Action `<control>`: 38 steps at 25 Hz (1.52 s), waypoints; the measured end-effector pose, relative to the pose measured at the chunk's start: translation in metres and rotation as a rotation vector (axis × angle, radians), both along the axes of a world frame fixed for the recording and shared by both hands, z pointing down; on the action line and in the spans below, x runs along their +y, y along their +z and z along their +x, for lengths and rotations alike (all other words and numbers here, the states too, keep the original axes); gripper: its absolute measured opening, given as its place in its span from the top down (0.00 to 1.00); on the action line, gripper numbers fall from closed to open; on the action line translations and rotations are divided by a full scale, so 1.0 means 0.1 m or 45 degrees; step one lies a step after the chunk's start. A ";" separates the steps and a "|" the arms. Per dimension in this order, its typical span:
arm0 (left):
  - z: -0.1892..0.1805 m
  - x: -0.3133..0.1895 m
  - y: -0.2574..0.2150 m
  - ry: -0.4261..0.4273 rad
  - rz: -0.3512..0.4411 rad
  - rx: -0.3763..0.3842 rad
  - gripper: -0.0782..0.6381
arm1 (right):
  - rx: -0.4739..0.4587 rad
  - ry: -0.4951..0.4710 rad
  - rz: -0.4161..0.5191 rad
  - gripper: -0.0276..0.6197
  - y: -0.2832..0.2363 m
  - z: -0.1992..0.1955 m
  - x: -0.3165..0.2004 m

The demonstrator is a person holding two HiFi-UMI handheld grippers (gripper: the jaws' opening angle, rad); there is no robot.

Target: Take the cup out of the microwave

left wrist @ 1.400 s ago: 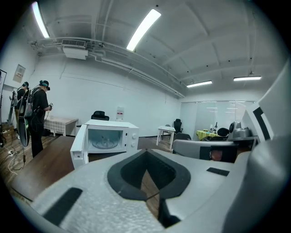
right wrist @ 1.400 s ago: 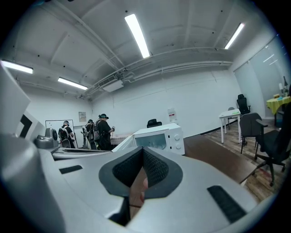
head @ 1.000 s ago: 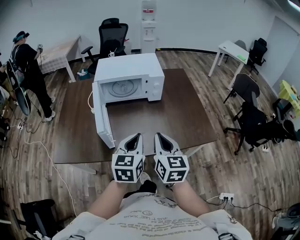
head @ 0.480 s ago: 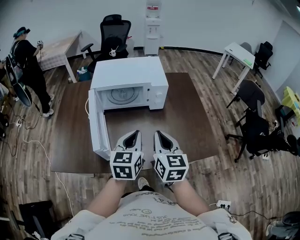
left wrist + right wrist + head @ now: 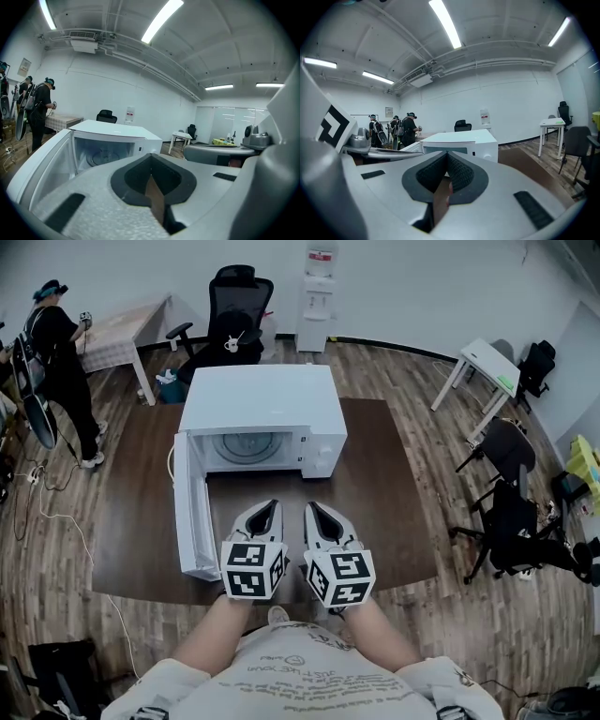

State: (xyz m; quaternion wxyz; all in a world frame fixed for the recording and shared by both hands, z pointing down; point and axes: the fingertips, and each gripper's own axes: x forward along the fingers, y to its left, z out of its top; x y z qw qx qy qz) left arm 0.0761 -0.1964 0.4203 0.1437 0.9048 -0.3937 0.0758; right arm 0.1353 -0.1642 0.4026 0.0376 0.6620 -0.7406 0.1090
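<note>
The cup cannot be made out in the microwave (image 5: 262,395). Only a round glass turntable (image 5: 249,446) is seen in the open cavity, so the cup is either hidden behind the front frame or not inside. A small white mug-like shape (image 5: 232,344) is seen on the black chair (image 5: 242,306) behind the oven, but it is too small to be named with certainty. At the left, the door (image 5: 191,512) is swung fully outward, a flat white slab with hard, smooth edges, hanging over the matt dark brown table (image 5: 384,493). The boxy white casing is smooth, and the control panel (image 5: 324,454) is set at its right end. Nearer the body, the left gripper (image 5: 266,517) is held with its jaws pressed together on nothing. Just beside it, the right gripper (image 5: 318,517) is likewise closed and empty. Ribbed dark pads are set in pebbled grey shells. The approach is judged to be the step in hand. The cup should be located first, the jaws spread before the cavity is entered, and the door edge cleared.
</note>
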 end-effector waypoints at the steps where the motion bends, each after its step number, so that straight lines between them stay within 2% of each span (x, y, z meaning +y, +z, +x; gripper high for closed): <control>1: 0.02 -0.05 0.00 0.000 0.002 -0.002 0.87 | 0.003 0.000 -0.003 0.93 0.00 0.02 -0.05; 10: -0.02 -0.41 0.16 -0.058 -0.045 -0.013 0.87 | -0.011 -0.023 -0.056 0.93 0.13 0.04 -0.43; 21: -0.15 -0.80 0.52 -0.203 -0.119 -0.080 0.87 | 0.010 -0.153 -0.117 0.93 0.34 -0.08 -0.90; 29: -0.02 -1.16 0.76 -0.323 -0.147 -0.093 0.87 | 0.004 -0.248 -0.195 0.93 0.59 0.10 -1.19; 38: 0.02 -1.66 1.00 -0.395 -0.122 -0.110 0.87 | -0.006 -0.316 -0.253 0.93 0.89 0.21 -1.56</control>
